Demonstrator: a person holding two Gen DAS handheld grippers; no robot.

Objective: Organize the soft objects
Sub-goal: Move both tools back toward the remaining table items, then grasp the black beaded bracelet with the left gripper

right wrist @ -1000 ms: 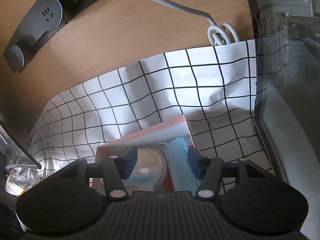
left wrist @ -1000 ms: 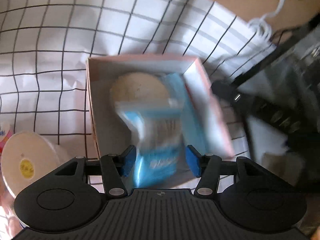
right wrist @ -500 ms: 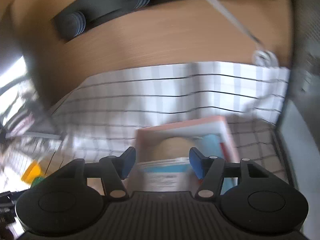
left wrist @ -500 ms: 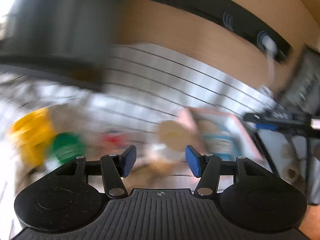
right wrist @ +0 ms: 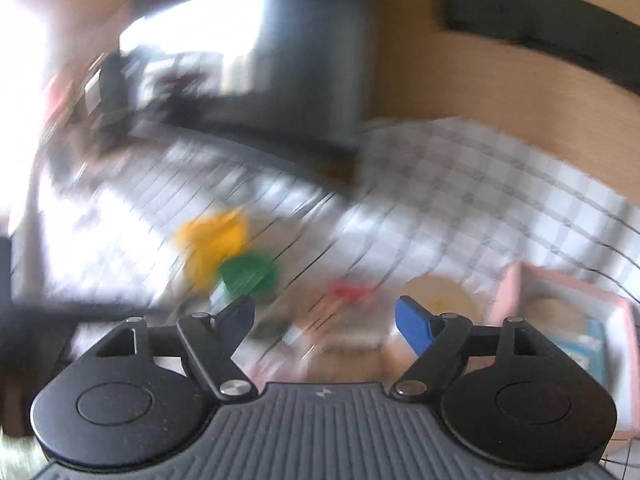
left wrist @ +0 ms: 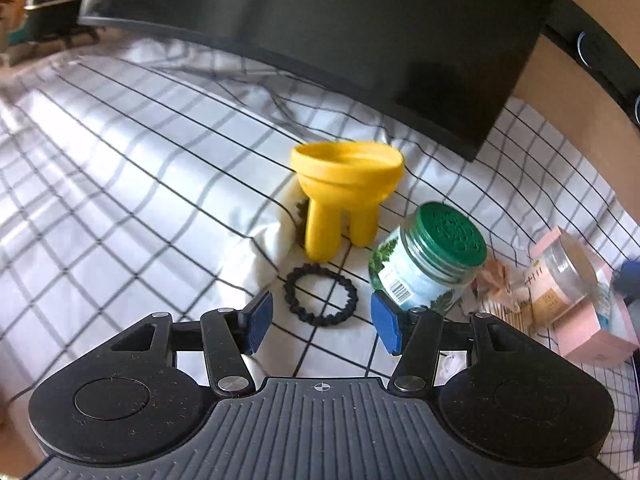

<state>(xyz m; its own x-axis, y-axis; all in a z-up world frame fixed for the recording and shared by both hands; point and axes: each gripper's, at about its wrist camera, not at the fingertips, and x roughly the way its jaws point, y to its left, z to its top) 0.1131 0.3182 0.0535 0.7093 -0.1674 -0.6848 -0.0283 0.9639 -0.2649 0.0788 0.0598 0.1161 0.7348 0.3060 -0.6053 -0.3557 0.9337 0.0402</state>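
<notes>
Your left gripper (left wrist: 322, 322) has swung from the pink box (left wrist: 592, 332) to a black, ridged hair tie (left wrist: 320, 300) lying flat between its spread, empty fingers; the right gripper's (right wrist: 325, 320) fingers are spread too.

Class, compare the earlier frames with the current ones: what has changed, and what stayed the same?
The left gripper swung left from the pink box to the black hair tie. The right gripper swung left too, its view blurred. Both stayed open and empty.

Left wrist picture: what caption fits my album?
Open left tongs hover over a black hair tie on checked cloth.
</notes>
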